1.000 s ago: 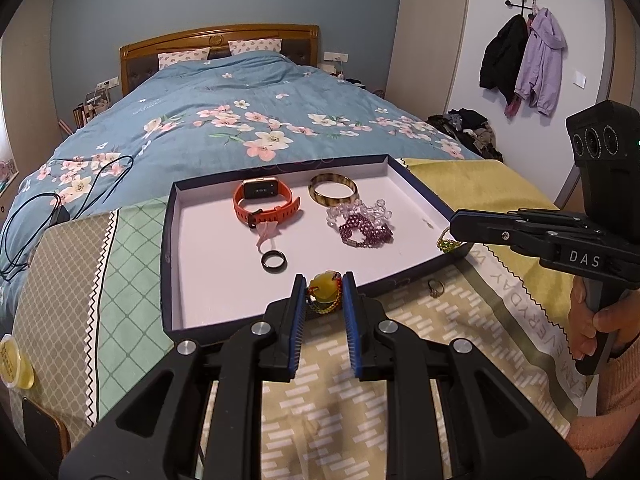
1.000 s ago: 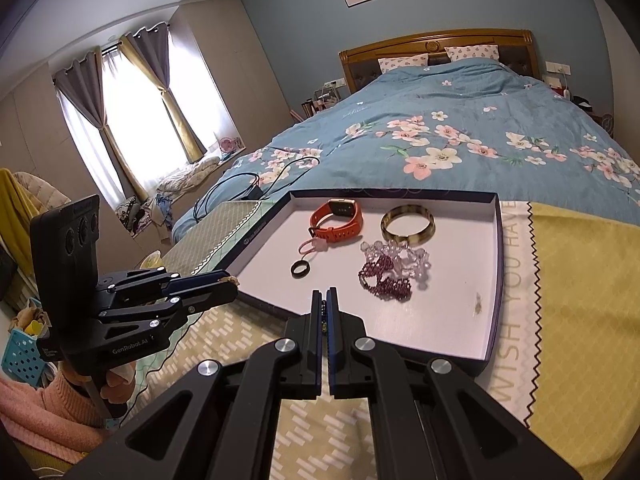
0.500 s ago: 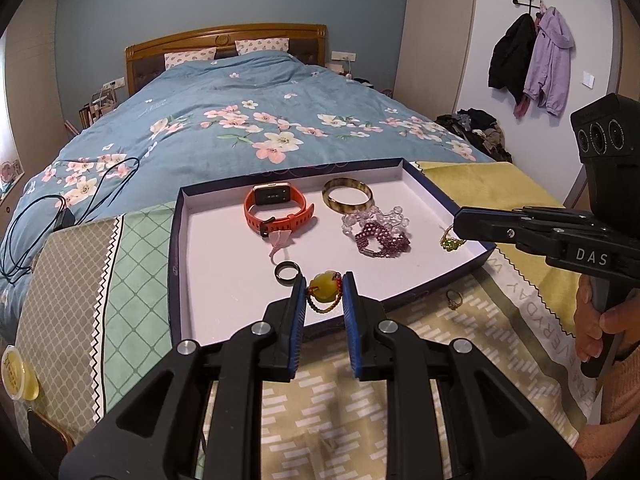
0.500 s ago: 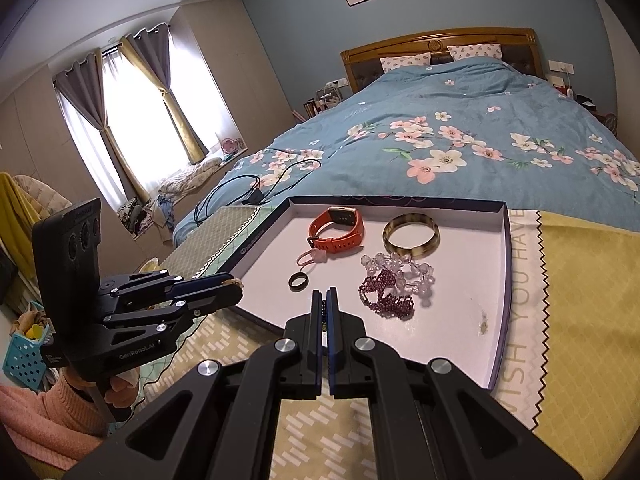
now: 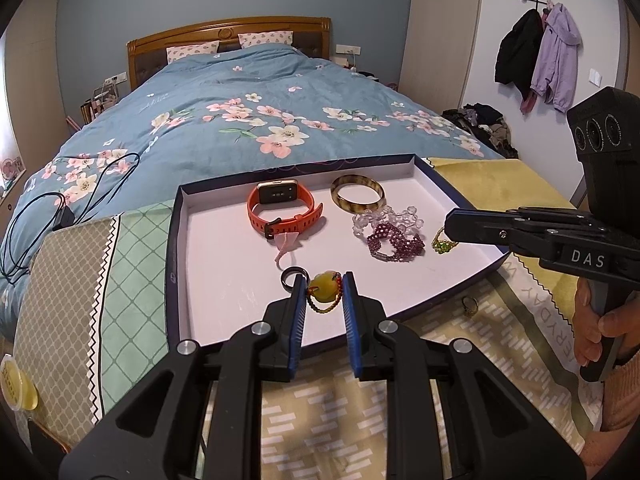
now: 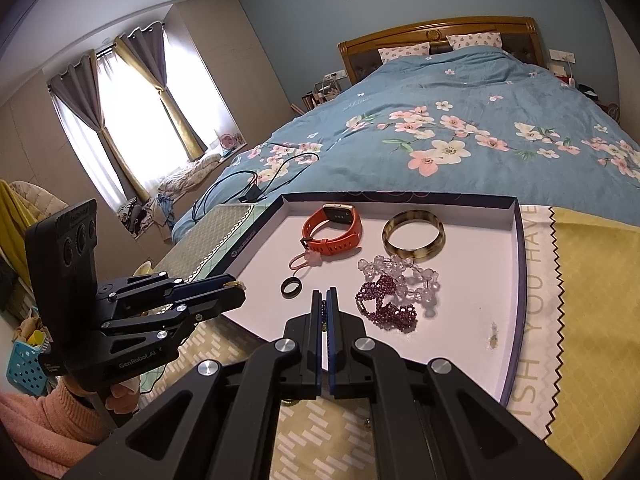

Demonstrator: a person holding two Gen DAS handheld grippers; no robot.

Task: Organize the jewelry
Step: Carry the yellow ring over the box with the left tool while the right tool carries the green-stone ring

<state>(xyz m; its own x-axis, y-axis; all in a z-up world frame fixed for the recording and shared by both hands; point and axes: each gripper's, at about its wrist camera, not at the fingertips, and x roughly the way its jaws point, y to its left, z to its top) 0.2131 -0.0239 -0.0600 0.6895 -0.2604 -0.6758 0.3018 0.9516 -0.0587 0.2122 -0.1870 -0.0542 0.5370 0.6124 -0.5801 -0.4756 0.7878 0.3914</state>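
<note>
A shallow white tray with a dark rim (image 5: 172, 240) (image 6: 520, 260) lies on the patterned cloth at the foot of the bed. Inside are an orange watch (image 5: 280, 208), a tortoise bangle (image 5: 357, 198), clear beads (image 5: 390, 216), a purple bead bracelet (image 5: 394, 243), a pink charm (image 5: 286, 245) and a black ring (image 5: 291, 276). My left gripper (image 5: 324, 286) (image 6: 236, 285) is shut on a yellow stone pendant on a beaded cord (image 5: 323, 282), just above the tray beside the black ring. My right gripper (image 6: 324, 300) (image 5: 449, 227) is shut on a green beaded loop (image 5: 443, 243), over the tray's right side.
A small gold ring (image 5: 469, 305) lies on the cloth outside the tray's near right rim. A black cable (image 5: 60, 208) trails over the blue floral duvet at left. A person's hands in pink sleeves hold both grippers. A blue basket (image 6: 24, 364) sits low at left.
Both grippers have moved forward over the tray with their pieces. The yellow pendant has passed from the near rim to beside the black ring; the green loop has come inward from the right rim.
</note>
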